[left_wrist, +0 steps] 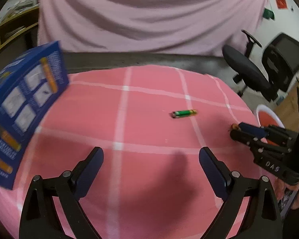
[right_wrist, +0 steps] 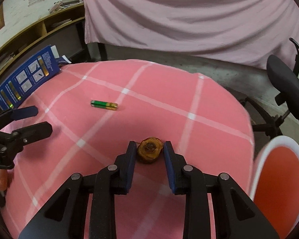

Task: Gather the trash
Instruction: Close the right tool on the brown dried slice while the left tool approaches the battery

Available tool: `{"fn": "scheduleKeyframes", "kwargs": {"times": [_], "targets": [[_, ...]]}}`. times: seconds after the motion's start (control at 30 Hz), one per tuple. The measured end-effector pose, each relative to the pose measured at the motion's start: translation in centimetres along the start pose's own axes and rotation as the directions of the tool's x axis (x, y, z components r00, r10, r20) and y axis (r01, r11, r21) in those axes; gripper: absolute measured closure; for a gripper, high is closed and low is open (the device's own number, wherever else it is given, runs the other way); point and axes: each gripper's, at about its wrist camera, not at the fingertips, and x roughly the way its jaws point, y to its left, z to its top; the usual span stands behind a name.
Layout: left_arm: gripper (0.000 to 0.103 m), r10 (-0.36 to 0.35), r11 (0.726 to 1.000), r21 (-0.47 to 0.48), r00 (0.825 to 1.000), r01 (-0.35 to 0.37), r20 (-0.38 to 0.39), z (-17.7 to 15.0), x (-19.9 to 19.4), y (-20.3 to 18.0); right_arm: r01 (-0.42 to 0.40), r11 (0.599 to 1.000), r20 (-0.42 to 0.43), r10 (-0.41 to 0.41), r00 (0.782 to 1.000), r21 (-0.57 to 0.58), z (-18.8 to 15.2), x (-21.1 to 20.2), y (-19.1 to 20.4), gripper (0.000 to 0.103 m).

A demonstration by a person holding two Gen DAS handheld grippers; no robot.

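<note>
The right wrist view shows the right gripper (right_wrist: 149,149) with its two fingers close on both sides of a small round brown scrap (right_wrist: 149,153). The pads sit right beside the scrap, but I cannot tell if they press on it. The scrap lies on the pink checked cloth (right_wrist: 189,91) near the bottom middle of the view.

A green battery (right_wrist: 104,105) lies flat on the cloth at about 11 o'clock from the scrap, well apart from it. A blue box (right_wrist: 28,78) leans at the cloth's far left edge, at about 10 o'clock. A white bowl (right_wrist: 258,159) with a red inside stands at the cloth's right edge, at about 3 o'clock. Nothing lies between the scrap and the bowl.

In the left wrist view the left gripper (left_wrist: 151,158) is wide apart with only cloth between its fingers. The battery is at about 1 o'clock from it. A black office chair (left_wrist: 255,73) stands on the floor past the table at 2 o'clock. A big pink sheet (left_wrist: 149,16) hangs behind it all.
</note>
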Motion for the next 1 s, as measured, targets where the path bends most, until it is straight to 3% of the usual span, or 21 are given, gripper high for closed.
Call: {"fn": "scheduleKeyframes", "kwargs": {"times": [0.23,0.53,0.63,0.7,1.0], "targets": [[0.010,0.000,0.996,0.087,1.000,0.002,-0.021,0.8,2.1,-2.2,-0.003,0.999,0.023,0.002,1.000,0.032,0.4,0.3,-0.3,0.077],[0.014,-0.019,0.993,0.117,1.000,0.020,-0.016,2.7,4.2,-3.5,-0.008,0.999,0.023,0.007,1.000,0.053,0.3,0.6,-1.0,0.077],[0.021,-0.033,0.993,0.109,0.999,0.035,-0.023,3.4,4.9,-3.5,-0.010,0.998,0.024,0.009,1.000,0.059,0.3,0.6,-1.1,0.077],[0.030,-0.039,0.993,0.110,0.998,0.044,-0.039,3.7,5.3,-3.4,-0.010,0.998,0.026,0.008,1.000,0.063,0.2,0.5,-1.2,0.077],[0.031,-0.062,0.990,0.122,0.997,0.068,-0.052,4.9,6.3,-3.6,-0.004,0.997,0.022,0.002,1.000,0.073,0.2,0.6,-1.3,0.077]]}}
